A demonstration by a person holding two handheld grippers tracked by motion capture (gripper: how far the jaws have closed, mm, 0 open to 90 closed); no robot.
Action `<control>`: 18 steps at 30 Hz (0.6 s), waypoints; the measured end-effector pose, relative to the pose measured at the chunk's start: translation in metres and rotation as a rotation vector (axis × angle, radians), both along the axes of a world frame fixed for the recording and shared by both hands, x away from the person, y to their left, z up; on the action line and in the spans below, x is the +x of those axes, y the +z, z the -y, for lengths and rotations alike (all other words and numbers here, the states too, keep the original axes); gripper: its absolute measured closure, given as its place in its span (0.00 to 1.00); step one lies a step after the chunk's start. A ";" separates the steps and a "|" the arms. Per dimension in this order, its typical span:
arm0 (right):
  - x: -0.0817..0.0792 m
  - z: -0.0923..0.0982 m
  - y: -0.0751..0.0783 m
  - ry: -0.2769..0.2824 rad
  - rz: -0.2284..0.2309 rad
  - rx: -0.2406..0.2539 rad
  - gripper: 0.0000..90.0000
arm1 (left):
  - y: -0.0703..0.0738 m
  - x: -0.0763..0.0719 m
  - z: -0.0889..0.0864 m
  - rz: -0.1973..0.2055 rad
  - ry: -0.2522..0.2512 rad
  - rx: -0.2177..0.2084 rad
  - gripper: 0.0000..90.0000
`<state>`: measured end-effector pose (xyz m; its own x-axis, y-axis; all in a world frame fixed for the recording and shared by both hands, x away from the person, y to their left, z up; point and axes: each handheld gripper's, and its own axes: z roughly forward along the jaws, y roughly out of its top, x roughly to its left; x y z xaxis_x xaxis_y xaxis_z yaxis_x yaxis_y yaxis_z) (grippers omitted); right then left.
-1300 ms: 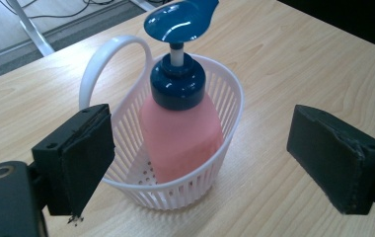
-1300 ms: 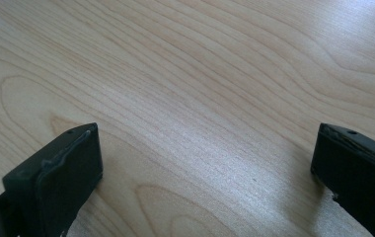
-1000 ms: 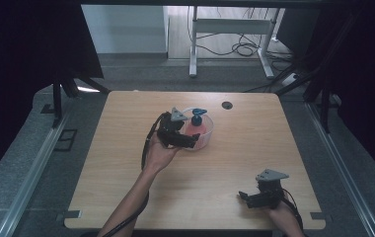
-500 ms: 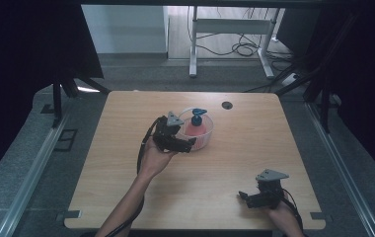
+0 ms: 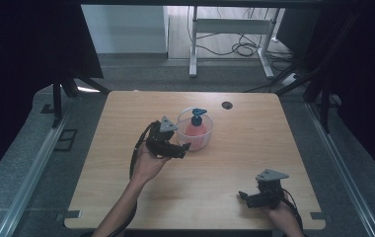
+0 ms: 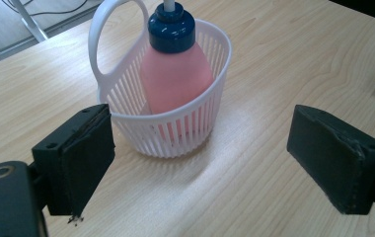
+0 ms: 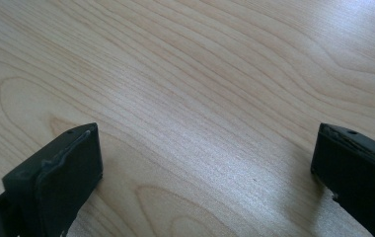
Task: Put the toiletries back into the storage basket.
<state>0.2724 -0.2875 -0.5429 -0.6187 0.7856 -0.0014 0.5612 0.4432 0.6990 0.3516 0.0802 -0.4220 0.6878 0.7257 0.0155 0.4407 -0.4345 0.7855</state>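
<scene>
A white slatted plastic basket [image 5: 203,140] [image 6: 190,131] with a loop handle stands near the middle of the table. Inside it stands a pink bottle [image 5: 194,129] [image 6: 174,79] with a blue pump cap. My left gripper [image 5: 183,149] [image 6: 203,163] hovers just to the near left of the basket, open, its jaws wide apart with nothing between them. My right gripper [image 5: 244,197] [image 7: 207,168] rests low over bare wood near the table's front right edge, open and empty.
The light wooden table [image 5: 240,148] has a small dark round hole [image 5: 226,105] at the back right. A metal desk frame and cables [image 5: 240,47] stand on the floor beyond. Dark curtains hang on both sides.
My left gripper has drawn back from the basket toward the near left and lower. The basket and bottle stay put. The right gripper has not moved.
</scene>
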 end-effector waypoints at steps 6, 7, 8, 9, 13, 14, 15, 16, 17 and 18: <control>0.000 0.000 0.000 -0.001 0.000 -0.001 0.00 | 0.000 -0.007 -0.007 0.002 0.004 -0.003 0.12; 0.000 0.000 0.000 -0.001 0.000 -0.001 0.00 | 0.000 -0.008 -0.009 0.001 0.004 -0.004 0.12; 0.000 0.000 0.000 -0.001 0.000 -0.001 0.00 | -0.001 -0.009 -0.010 0.001 0.005 -0.003 0.12; 0.000 0.000 0.000 -0.001 0.000 -0.001 0.00 | -0.001 -0.010 -0.011 0.001 0.007 -0.006 0.12; 0.000 0.000 0.000 -0.001 0.000 -0.001 0.00 | -0.003 -0.015 -0.017 -0.003 0.010 -0.010 0.12; 0.000 0.000 0.000 -0.001 0.001 0.000 0.00 | -0.003 -0.016 -0.018 -0.003 0.012 -0.012 0.12; 0.000 0.000 0.000 -0.001 0.001 0.000 0.00 | -0.004 -0.017 -0.019 -0.007 0.012 -0.011 0.12; 0.000 0.000 0.000 -0.001 0.001 0.000 0.00 | -0.005 -0.018 -0.021 -0.006 0.012 -0.012 0.12; 0.000 0.000 0.000 -0.001 0.001 0.000 0.00 | -0.005 -0.019 -0.022 -0.006 0.014 -0.011 0.12; 0.000 0.000 0.000 -0.001 0.001 0.000 0.00 | -0.006 -0.020 -0.024 -0.007 0.016 -0.015 0.12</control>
<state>0.2725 -0.2874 -0.5430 -0.6180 0.7861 -0.0022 0.5609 0.4430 0.6994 0.3318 0.1038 -0.4278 0.6759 0.7370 0.0001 0.4529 -0.4155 0.7888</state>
